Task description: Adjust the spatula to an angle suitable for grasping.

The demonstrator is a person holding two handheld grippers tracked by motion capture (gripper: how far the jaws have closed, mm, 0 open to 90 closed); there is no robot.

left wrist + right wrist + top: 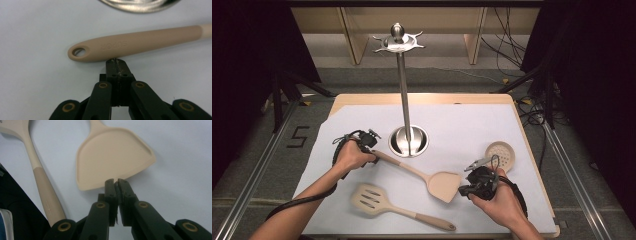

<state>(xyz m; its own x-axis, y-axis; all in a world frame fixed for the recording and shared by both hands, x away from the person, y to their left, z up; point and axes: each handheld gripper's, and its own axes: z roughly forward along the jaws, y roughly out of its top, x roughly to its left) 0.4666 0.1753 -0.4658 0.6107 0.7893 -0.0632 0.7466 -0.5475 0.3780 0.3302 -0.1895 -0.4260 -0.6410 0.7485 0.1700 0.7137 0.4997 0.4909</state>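
A beige solid spatula (444, 185) lies slantwise on the white sheet, its handle (125, 46) running up-left toward the stand's base. My left gripper (115, 61) is shut with nothing in it, and its tips touch the side of that handle near the hanging hole; it also shows by the handle's end (374, 150). My right gripper (115, 182) stands at the near edge of the spatula's blade (112, 155), its jaws parted by a thin slit with nothing between them, just right of the blade (462, 190).
A beige slotted spatula (372, 197) lies near the front edge, its handle (42, 182) pointing right. A round perforated skimmer (500, 155) rests at the right. A tall metal hook stand (404, 100) rises from a round base (140, 5) mid-table.
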